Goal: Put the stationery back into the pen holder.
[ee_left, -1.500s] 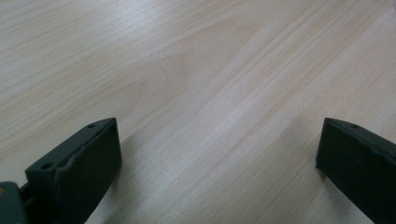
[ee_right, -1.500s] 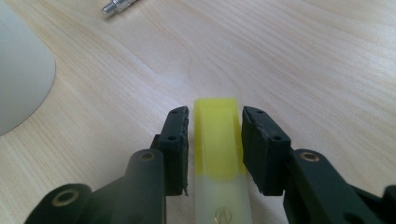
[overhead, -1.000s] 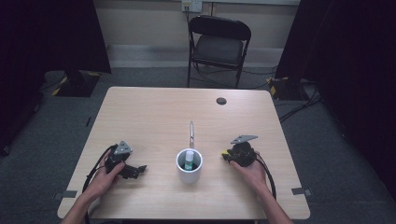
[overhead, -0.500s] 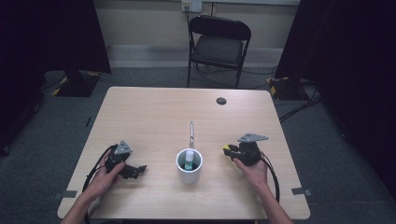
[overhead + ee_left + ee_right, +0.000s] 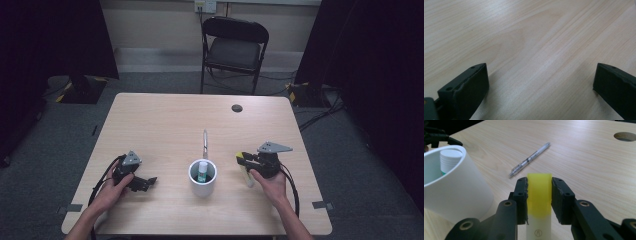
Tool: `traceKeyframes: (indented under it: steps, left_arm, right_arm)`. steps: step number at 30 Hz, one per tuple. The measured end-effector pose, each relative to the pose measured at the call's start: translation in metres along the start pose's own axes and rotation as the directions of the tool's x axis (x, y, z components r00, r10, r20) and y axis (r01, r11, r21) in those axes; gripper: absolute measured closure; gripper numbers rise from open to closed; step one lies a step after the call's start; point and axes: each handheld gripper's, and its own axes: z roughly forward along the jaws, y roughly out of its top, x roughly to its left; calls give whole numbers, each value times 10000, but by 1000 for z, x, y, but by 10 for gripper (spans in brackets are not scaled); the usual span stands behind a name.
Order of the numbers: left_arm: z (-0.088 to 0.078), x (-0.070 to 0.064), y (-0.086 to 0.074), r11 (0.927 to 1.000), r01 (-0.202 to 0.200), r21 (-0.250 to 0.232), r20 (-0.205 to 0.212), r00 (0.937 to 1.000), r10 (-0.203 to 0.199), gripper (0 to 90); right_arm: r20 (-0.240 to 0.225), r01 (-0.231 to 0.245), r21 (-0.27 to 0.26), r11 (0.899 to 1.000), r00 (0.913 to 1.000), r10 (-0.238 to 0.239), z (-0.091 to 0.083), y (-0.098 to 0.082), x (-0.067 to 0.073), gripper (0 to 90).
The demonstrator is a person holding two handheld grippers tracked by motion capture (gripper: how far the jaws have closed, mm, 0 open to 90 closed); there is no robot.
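High view: the left gripper (image 5: 145, 182) rests on the table (image 5: 165, 125), jaws wide apart with nothing between them. Right of it stands a white cup (image 5: 203, 178) with a tube (image 5: 202, 172) inside, a pen (image 5: 204, 143) just beyond. The right gripper (image 5: 242, 159) clamps a yellow-capped marker (image 5: 539, 202), held above the table beside the cup.

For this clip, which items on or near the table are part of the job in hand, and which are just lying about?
Part of the job:
- yellow-capped marker, clamped in the right gripper
- white cup, already holding a green-labelled tube
- pen lying beyond the cup, probably next

Just lying about:
- folding chair behind the table
- cable hole in the tabletop
- left gripper, open and idle
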Motion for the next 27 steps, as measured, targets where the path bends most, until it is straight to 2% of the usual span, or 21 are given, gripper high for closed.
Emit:
traceKeyframes:
  steps: [8, 16, 20, 27]
  left_arm:
    - [0, 0, 0, 10000, -3, 0, -3, 10000, 3, 0]
    - [0, 0, 0, 10000, -15, 0, 5, 10000, 15, 0]
    - [0, 0, 0, 10000, -19, 10, 22, 10000, 19, 0]
    - [0, 0, 0, 10000, -3, -9, 1, 10000, 3, 0]
  right_arm:
    - [14, 64, -333, 9994, 10000, -64, -6, 3, 1, 674]
    - [-180, 70, -770, 9970, 9998, -84, -13, 12, 6, 674]
    - [-479, -65, -970, 9953, 9988, 18, -13, 17, 9, 674]
    - [-723, -10, -1300, 9915, 9973, -85, -15, 28, 18, 674]
